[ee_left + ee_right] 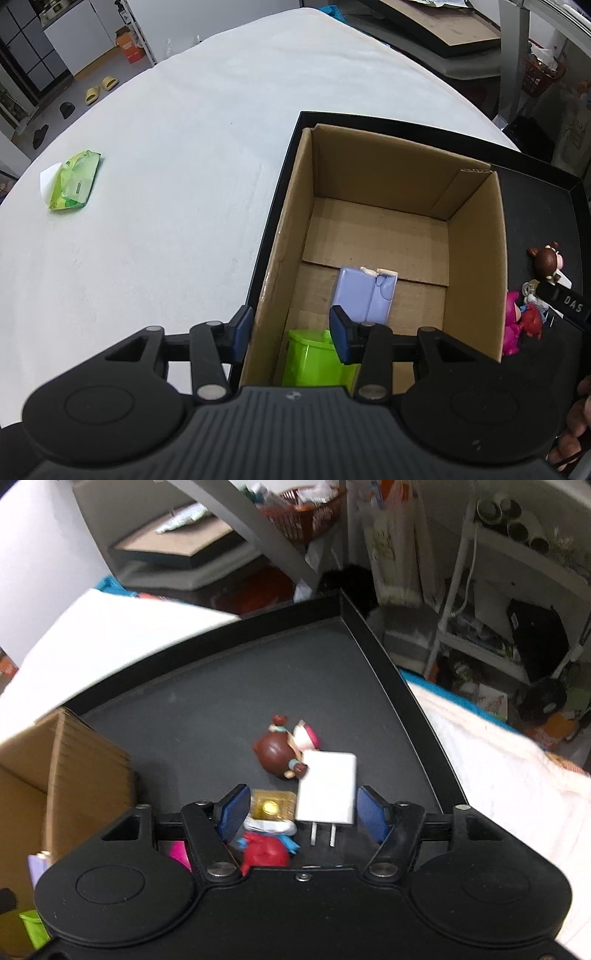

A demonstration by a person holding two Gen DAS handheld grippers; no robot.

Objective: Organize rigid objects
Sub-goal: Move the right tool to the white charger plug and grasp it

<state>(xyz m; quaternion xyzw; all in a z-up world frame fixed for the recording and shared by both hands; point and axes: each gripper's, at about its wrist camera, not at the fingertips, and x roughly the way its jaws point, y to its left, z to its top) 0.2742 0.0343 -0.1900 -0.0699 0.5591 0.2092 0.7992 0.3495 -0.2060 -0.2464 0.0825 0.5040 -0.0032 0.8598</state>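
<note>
An open cardboard box (pixel 476 258) stands in a black tray (pixel 221 686). On its floor lie a lilac block (pixel 364 295) and a lime-green plastic piece (pixel 314 358). My left gripper (pixel 291 332) is open and straddles the box's near-left wall, one finger (pixel 242 332) outside and the other inside above the green piece. Beside the box my right gripper (pixel 303 816) hangs open over a small heap. In the heap are a white charger plug (pixel 327 790), a gold item (pixel 273 805), a red figure (pixel 264 853) and a brown-haired doll (pixel 280 751). The plug and gold item lie between its pads, untouched.
A green wipes pack (pixel 74 179) lies far left on the white tablecloth (pixel 184 147). A pink figure (pixel 511 321) leans against the box's right wall. Shelves and clutter stand beyond the tray's far right rim (pixel 388 657).
</note>
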